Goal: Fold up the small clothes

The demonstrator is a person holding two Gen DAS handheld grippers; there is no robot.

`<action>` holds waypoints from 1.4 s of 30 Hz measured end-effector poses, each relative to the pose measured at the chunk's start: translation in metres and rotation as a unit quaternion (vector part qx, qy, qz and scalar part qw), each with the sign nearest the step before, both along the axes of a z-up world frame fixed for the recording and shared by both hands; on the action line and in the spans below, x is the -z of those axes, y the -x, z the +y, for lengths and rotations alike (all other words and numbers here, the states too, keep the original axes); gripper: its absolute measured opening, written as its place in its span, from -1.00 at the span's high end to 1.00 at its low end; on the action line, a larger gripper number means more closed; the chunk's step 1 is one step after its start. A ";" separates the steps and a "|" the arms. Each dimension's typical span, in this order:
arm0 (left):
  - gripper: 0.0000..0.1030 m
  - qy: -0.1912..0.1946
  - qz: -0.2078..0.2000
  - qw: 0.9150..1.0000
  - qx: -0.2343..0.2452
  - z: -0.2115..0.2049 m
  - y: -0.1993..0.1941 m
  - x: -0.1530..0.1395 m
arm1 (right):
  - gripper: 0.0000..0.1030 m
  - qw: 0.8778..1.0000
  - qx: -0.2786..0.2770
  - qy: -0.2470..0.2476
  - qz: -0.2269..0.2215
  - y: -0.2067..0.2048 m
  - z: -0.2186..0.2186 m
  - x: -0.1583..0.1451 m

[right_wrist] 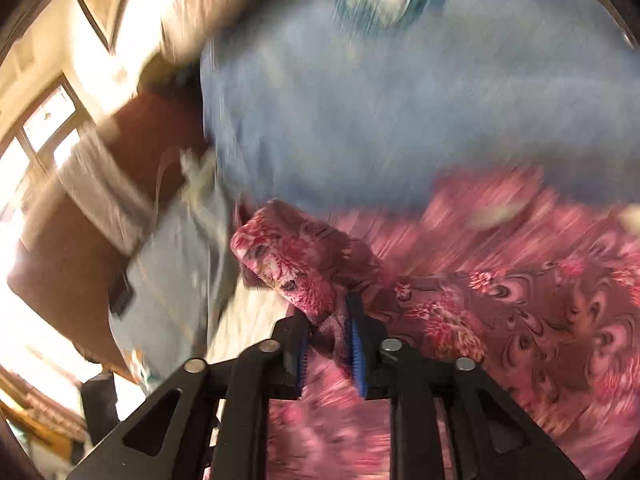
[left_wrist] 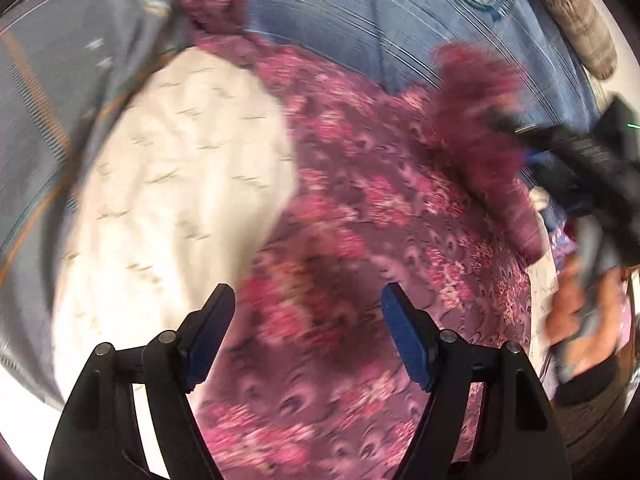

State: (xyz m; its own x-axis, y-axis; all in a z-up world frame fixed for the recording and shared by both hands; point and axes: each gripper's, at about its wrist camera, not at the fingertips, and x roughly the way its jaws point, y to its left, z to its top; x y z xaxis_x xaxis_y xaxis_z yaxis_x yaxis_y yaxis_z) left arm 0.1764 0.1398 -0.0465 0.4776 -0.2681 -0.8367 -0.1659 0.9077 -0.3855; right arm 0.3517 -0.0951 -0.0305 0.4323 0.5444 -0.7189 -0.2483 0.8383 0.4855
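Motion blur smears the floral garment [right_wrist: 500, 280] and the blue bedsheet [right_wrist: 360, 92] in the right wrist view. In the left wrist view the right gripper [left_wrist: 520, 128] is blurred, and the frame's right edge cuts it off.

Maroon floral garment [left_wrist: 360, 208] lies spread on the blue bedsheet [left_wrist: 340, 12], partly overlapping a cream cloth [left_wrist: 180, 168] toward the sheet's left side. One corner [right_wrist: 288, 256] is raised off the sheet, bunched and pinched. Motion blur obscures finer detail.

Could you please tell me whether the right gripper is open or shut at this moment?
Shut: the right gripper pinches a bunched corner of the pink floral garment between its blue pads.
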 end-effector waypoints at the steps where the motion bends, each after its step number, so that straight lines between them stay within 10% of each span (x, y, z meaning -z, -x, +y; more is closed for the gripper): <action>1: -0.47 0.005 0.004 1.000 -0.005 0.006 0.003 0.001 | 0.53 0.999 -0.012 0.032 0.032 -0.001 0.022 0.022; 6: -0.47 0.019 0.004 1.000 -0.020 0.023 0.010 0.000 | 0.52 0.996 -0.016 0.062 0.063 0.023 0.025 0.036; 10: -0.47 0.045 -0.016 0.999 -0.013 0.010 -0.006 -0.007 | -0.41 0.994 0.101 -0.037 0.029 0.056 -0.083 -0.008; 17: -0.47 0.092 0.004 0.995 0.032 -0.055 -0.066 0.007 | -0.42 0.940 0.295 -0.152 0.080 0.120 -0.260 0.026; 23: -0.47 0.070 0.035 0.997 0.009 -0.078 -0.098 0.028 | -0.42 0.908 0.319 -0.248 0.111 0.101 -0.275 0.081; 26: -0.47 0.070 0.041 0.997 -0.018 -0.072 -0.107 0.034 | -0.05 0.889 0.340 -0.283 0.115 0.083 -0.270 0.096; 28: -0.46 0.069 0.036 0.996 -0.031 -0.070 -0.108 0.028 | 0.94 0.893 0.343 -0.275 0.101 0.076 -0.278 0.087; 31: -0.46 0.043 0.026 0.998 -0.034 -0.073 -0.109 0.025 | 0.96 0.909 0.359 -0.210 0.021 0.085 -0.298 0.050; 35: -0.46 -0.005 0.022 0.999 -0.030 -0.083 -0.111 0.035 | 0.91 0.922 0.334 -0.143 0.131 0.079 -0.300 0.086; 42: -0.46 0.019 0.014 1.000 -0.003 -0.071 -0.093 0.009 | 0.56 0.936 0.321 -0.138 0.054 0.110 -0.299 0.031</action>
